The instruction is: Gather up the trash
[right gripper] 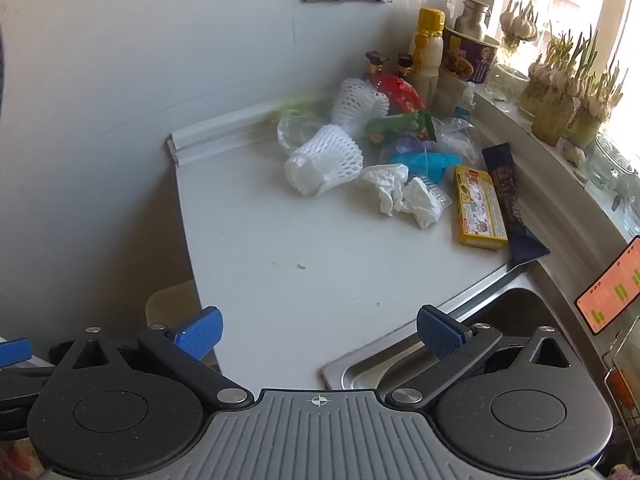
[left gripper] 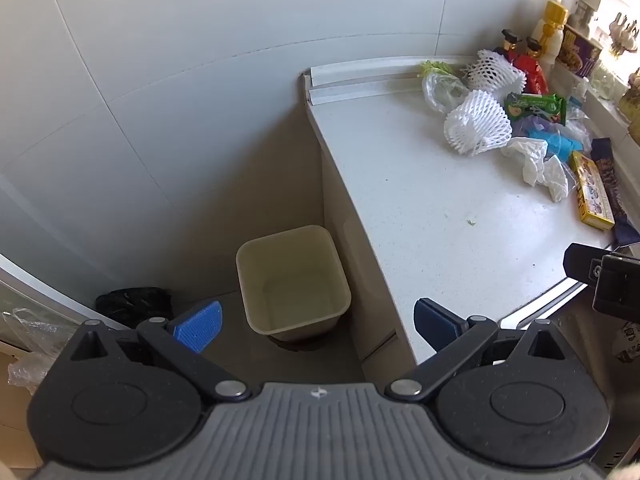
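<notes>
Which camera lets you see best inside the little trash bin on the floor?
The left wrist view. It looks down into the cream trash bin beside the counter, showing its whole rim and bare inside. The right wrist view catches only a corner of the bin, mostly hidden behind the counter edge and the claw.

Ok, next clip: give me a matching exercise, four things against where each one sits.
Things:
1. bin
2. yellow box
3. crumpled tissue
4. phone

Places:
A. on the counter, between the foam net and the yellow box
B. on the floor, beside the end of the counter
C. propped up at the right, behind the sink
D. on the counter, next to a dark wrapper

Pairs: 1-B, 2-D, 3-A, 4-C
</notes>
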Demonstrator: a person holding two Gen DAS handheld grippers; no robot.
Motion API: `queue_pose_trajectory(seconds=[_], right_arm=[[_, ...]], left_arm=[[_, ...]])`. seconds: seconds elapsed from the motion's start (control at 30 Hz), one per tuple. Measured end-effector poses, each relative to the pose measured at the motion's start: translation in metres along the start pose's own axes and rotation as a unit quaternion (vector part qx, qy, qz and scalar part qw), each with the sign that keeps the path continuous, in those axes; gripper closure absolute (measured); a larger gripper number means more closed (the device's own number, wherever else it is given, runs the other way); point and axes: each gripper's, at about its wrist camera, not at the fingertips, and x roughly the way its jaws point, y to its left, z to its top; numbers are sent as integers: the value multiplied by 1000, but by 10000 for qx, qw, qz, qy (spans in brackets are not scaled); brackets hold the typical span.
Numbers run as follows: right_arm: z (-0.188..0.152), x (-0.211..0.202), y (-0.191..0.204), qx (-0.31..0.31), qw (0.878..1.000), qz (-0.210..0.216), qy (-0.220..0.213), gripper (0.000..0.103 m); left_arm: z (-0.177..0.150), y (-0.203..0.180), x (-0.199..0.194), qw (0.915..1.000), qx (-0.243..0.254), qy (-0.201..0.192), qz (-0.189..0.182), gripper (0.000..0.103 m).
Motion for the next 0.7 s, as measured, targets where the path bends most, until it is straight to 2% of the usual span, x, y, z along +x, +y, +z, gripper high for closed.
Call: queue_pose_trajectory(seconds=[0.7], right_arm=[[0, -2, 2, -87, 10000, 27, -31, 0]], left_arm=[[0, 5, -4, 10000, -65, -42, -17, 0]])
